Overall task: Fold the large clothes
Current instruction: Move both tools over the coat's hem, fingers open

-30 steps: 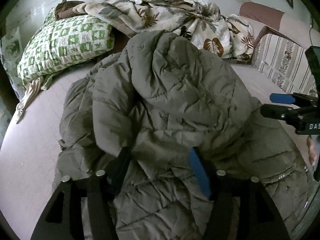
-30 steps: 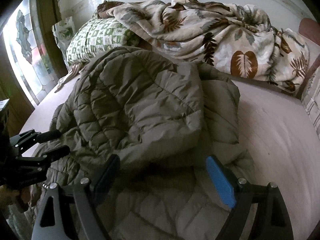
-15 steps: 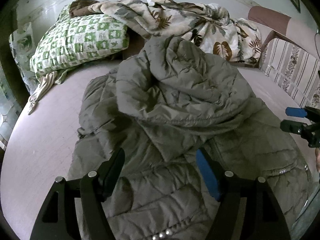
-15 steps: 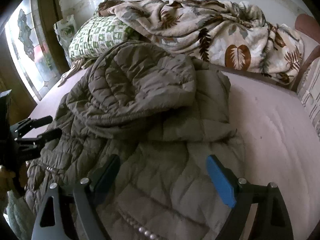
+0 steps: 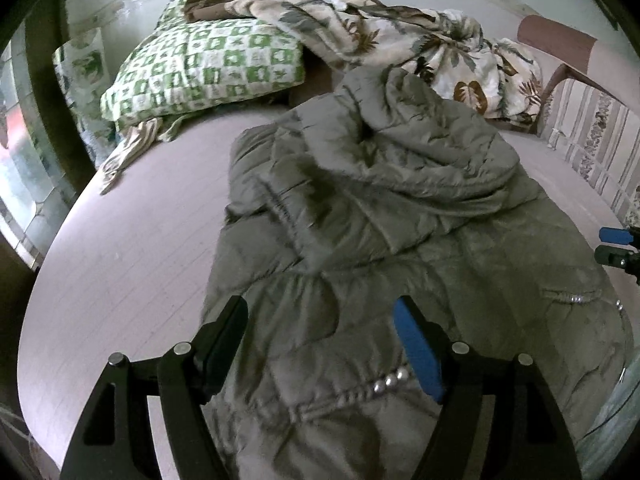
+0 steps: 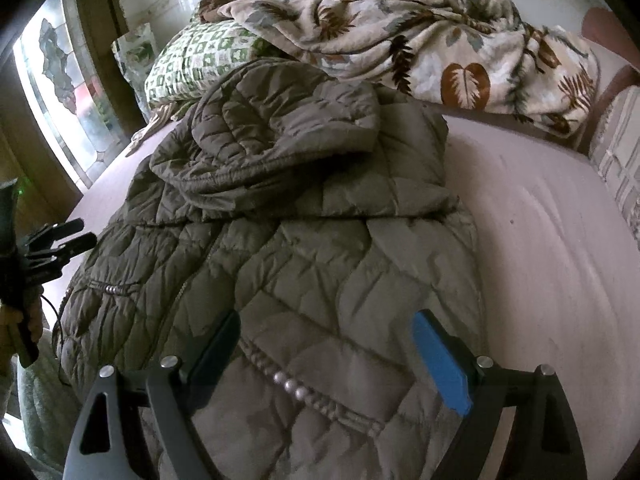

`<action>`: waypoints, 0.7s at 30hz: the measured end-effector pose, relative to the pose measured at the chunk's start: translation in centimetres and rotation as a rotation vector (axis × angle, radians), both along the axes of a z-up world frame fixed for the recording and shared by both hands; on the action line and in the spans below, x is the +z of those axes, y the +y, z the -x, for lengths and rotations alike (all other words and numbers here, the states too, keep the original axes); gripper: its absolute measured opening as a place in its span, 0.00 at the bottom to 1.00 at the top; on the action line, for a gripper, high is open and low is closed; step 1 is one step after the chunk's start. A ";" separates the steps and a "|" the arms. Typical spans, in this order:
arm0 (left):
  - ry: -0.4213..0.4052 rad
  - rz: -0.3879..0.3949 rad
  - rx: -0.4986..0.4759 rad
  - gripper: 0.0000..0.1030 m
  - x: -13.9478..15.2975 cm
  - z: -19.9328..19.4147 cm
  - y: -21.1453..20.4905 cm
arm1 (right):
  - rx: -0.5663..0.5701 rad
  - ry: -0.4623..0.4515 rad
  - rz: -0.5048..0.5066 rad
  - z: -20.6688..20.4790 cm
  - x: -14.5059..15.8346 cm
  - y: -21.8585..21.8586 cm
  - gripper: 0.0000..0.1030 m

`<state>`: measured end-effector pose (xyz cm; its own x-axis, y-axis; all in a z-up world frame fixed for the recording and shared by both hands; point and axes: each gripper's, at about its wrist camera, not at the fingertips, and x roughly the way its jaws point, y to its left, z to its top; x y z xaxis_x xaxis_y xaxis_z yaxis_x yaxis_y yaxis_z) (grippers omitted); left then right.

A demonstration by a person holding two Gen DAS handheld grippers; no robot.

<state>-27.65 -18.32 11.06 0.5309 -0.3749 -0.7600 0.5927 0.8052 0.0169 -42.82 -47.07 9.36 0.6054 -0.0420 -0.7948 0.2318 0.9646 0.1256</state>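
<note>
Quilted olive coat (image 5: 380, 240) of faintly shiny, crinkled synthetic cloth, trimmed with small bright metal studs (image 6: 294, 388). Smooth matt pink sheet (image 5: 132, 264). Soft printed cotton pillow (image 5: 200, 72), fleecy leaf-print blanket (image 6: 420, 40). Matt black plastic fingers (image 5: 224, 336), blue pads.

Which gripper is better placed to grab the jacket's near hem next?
Probably either: left gripper and right gripper both hang open above the jacket, the right nearer its bare-bed edge.

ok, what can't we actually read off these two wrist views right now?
- Jacket hem: cut off by the bottom edge, both views.
- Sleeves: folded under the hood, both views.
- Jacket's left flank: motion-blurred, left wrist view.
- Pillow: partly behind the jacket and blanket, right wrist view.
</note>
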 end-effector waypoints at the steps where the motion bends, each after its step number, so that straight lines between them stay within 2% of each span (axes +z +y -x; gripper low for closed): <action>1: 0.004 0.000 0.004 0.74 -0.1 0.1 0.3 | -0.004 0.001 -0.002 0.1 0.0 0.0 0.87; 21: 0.063 -0.013 0.110 0.74 -1.1 2.3 6.5 | -0.040 -0.003 -0.032 4.3 0.2 0.6 0.87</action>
